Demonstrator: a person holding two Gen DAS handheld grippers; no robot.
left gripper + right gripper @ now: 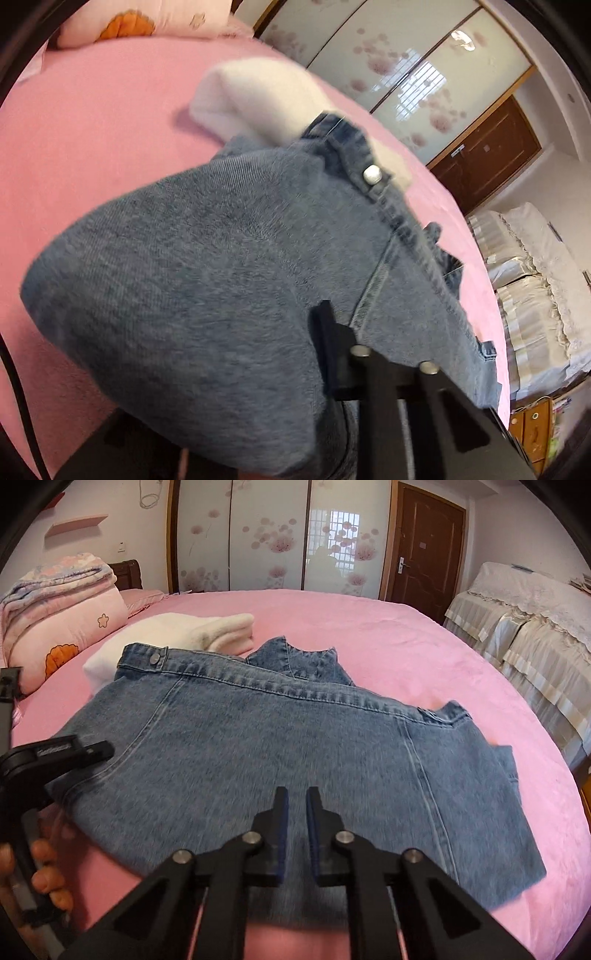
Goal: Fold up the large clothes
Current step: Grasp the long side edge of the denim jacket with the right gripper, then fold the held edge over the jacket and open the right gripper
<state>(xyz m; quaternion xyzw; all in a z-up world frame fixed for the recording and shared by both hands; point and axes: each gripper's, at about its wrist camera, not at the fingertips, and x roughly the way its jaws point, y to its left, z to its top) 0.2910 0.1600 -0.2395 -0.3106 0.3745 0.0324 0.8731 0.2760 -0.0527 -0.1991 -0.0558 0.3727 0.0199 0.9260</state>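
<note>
Before me I count one denim garment (280,749) on one pink bed (424,646), and one folded white fleece item (207,631) behind it. I count one stack of folded quilts (62,602) at the bed's head, two metal snap buttons (154,659) visible on the denim across both views, three flowered wardrobe panels (266,535), one brown door (424,542), and my two grippers: left gripper (74,751), right gripper (297,805).

Right gripper (297,805): matte black plastic, two triangular cut-out arms, four round silver screws at the joints, dark blue pads lining the jaws. Left gripper (92,751): same black plastic and silver screws, with a ribbed strip on one finger. Bare fingers (46,864), no sleeve visible.
</note>
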